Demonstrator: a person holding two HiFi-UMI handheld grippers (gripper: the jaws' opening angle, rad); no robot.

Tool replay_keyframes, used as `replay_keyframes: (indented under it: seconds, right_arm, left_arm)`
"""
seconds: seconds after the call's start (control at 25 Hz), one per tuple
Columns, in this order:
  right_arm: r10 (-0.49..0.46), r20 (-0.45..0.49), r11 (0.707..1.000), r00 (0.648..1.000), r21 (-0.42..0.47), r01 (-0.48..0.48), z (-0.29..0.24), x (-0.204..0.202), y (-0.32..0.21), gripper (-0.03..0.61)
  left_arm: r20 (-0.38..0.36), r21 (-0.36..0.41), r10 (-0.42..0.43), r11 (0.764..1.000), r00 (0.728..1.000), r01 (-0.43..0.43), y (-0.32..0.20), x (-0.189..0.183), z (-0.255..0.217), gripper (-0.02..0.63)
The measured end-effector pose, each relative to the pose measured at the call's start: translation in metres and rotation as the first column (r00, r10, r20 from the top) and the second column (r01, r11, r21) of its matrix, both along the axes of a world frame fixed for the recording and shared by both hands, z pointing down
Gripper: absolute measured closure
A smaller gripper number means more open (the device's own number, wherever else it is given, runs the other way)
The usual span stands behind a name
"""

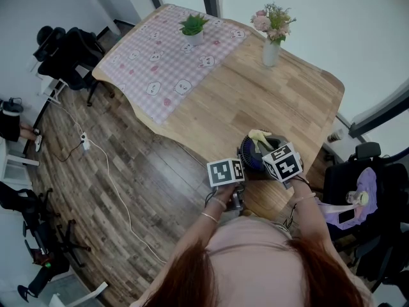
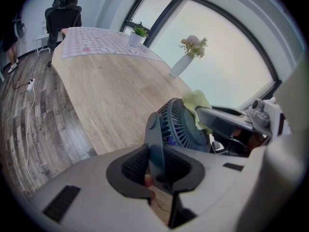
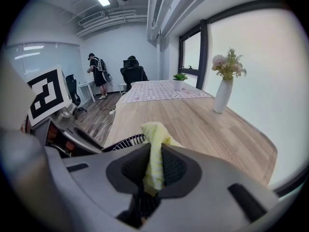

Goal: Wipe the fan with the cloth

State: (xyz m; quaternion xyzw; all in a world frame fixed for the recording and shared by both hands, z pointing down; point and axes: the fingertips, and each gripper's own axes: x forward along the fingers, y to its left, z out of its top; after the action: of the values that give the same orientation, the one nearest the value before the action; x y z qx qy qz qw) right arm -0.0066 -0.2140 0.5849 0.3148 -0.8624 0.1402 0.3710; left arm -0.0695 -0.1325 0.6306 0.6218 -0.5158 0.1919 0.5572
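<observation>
While the pink checked tablecloth (image 1: 160, 62) and a small potted plant (image 1: 193, 27) sit at the far left end of the wooden tabletop (image 1: 255, 101), with a white vase of flowers (image 1: 271, 51) further along its far edge, the work itself goes on at the near edge, close to the person. There the left gripper (image 2: 157, 170) has its jaws clenched on the flat, dark upright bracket at the side of the fan (image 2: 186, 127), a small dark-blue desk fan with a ribbed round grille standing on the tabletop. To its right, the right gripper (image 3: 153, 167) grasps a yellow cloth (image 3: 154, 137) between its jaws, the bunched fabric sticking up past the pads. In the left gripper view the cloth lies against the top of the fan's grille. Beyond the tabletop's far end, a person (image 3: 99, 76) stands beside black office chairs (image 3: 133, 74).
</observation>
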Motion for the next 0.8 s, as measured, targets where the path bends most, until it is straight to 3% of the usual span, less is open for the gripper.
replay_keyframes:
  seconds: [0.8]
  right_arm:
    - [0.078, 0.005, 0.996, 0.997, 0.045, -0.078, 0.000, 0.015, -0.006, 0.525]
  left_arm:
    - [-0.002, -0.004, 0.004, 1.000, 1.000, -0.004, 0.000, -0.001, 0.000, 0.541]
